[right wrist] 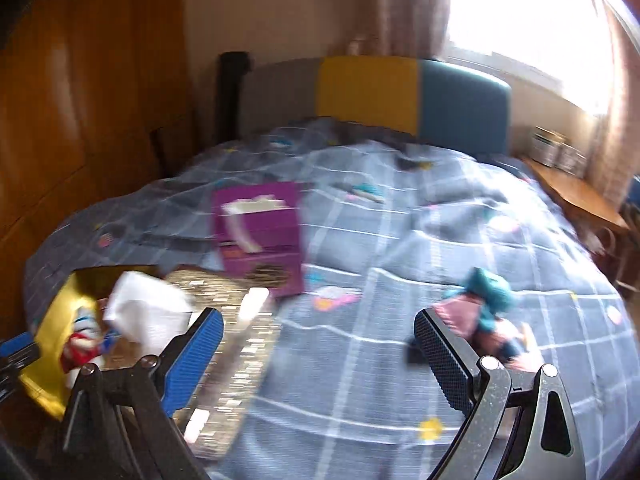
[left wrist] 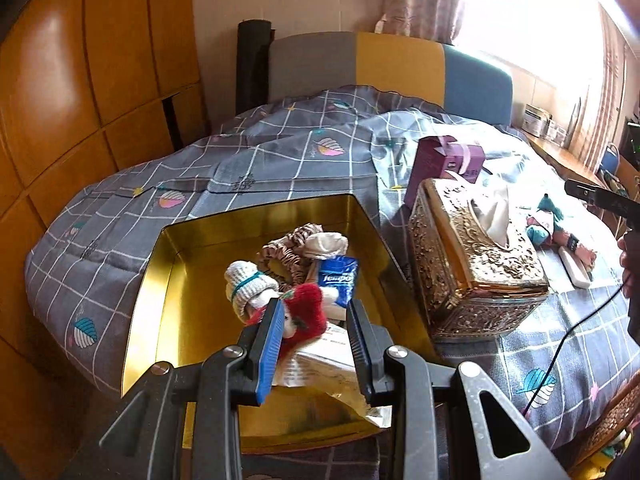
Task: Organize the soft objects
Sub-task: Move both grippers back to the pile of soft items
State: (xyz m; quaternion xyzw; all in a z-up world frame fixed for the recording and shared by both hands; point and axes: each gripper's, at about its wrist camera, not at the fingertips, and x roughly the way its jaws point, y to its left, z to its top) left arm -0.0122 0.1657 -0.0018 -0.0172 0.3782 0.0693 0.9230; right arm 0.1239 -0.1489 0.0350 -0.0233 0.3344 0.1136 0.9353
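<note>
On the bed (left wrist: pixel 160 184) the gold tin (left wrist: pixel 160 280) holds my soft things, my left gripper (left wrist: pixel 314 316) has its fingers parted around the red toy (left wrist: pixel 306 314), my right gripper (right wrist: pixel 320 336) is spread wide near the pink doll (right wrist: pixel 484 316), which may slide away on loose fabric.

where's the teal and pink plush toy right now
The teal and pink plush toy lies on the bedspread, right of the gold tissue box in the left wrist view, just beyond the right gripper.
</note>
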